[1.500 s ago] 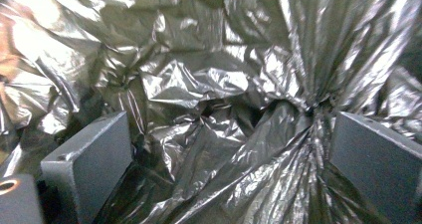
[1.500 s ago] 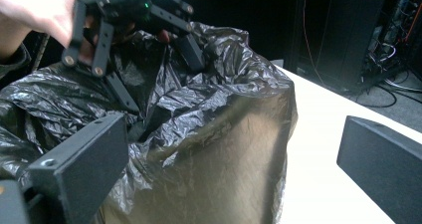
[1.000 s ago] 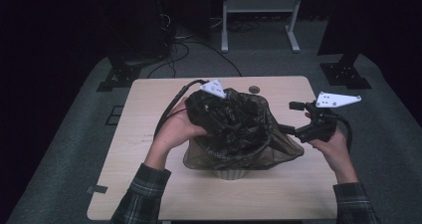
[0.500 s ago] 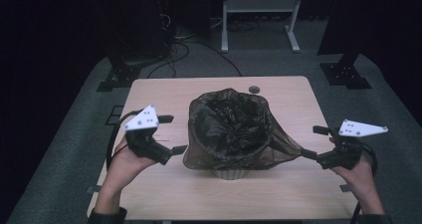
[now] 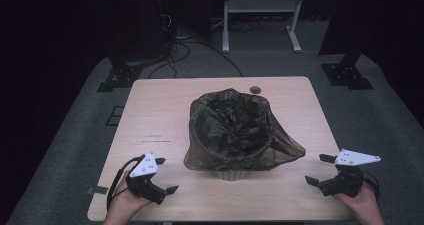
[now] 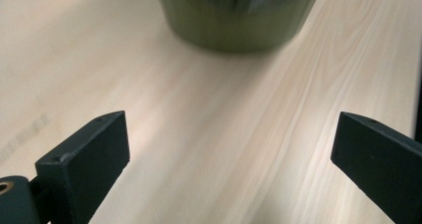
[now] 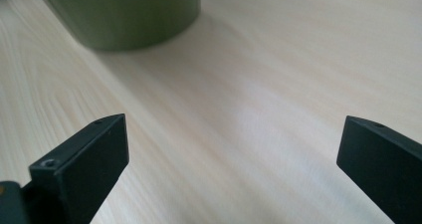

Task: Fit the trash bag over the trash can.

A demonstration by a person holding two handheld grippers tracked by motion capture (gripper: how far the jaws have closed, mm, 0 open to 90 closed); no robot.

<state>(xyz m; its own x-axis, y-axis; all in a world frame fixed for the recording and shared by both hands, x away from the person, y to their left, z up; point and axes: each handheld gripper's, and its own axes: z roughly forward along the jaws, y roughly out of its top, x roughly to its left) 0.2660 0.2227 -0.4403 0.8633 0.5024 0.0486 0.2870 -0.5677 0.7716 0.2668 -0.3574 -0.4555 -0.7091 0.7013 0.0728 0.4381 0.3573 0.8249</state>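
Note:
A small bin (image 5: 231, 174) stands at the middle of the wooden table (image 5: 160, 110), lined with a dark bag (image 5: 235, 127) whose rim drapes over its sides. My left gripper (image 5: 166, 176) rests near the table's front left corner, open, with nothing between its jaws. My right gripper (image 5: 320, 169) sits near the front right corner, also open and empty. In the left gripper view the bin's olive-tinted base (image 6: 239, 20) lies ahead between the wide jaws. The right gripper view shows the same base (image 7: 124, 15) at upper left.
A small dark round spot (image 5: 255, 90) marks the table behind the bin. Beyond the table lie cables (image 5: 185, 47), black stand feet (image 5: 117, 77) and a white metal frame (image 5: 260, 15) on grey carpet. Bare wood surrounds the bin.
A second ago both grippers were at the bag on the bin. They let go and drew back toward the table's front corners, and now rest low and open.

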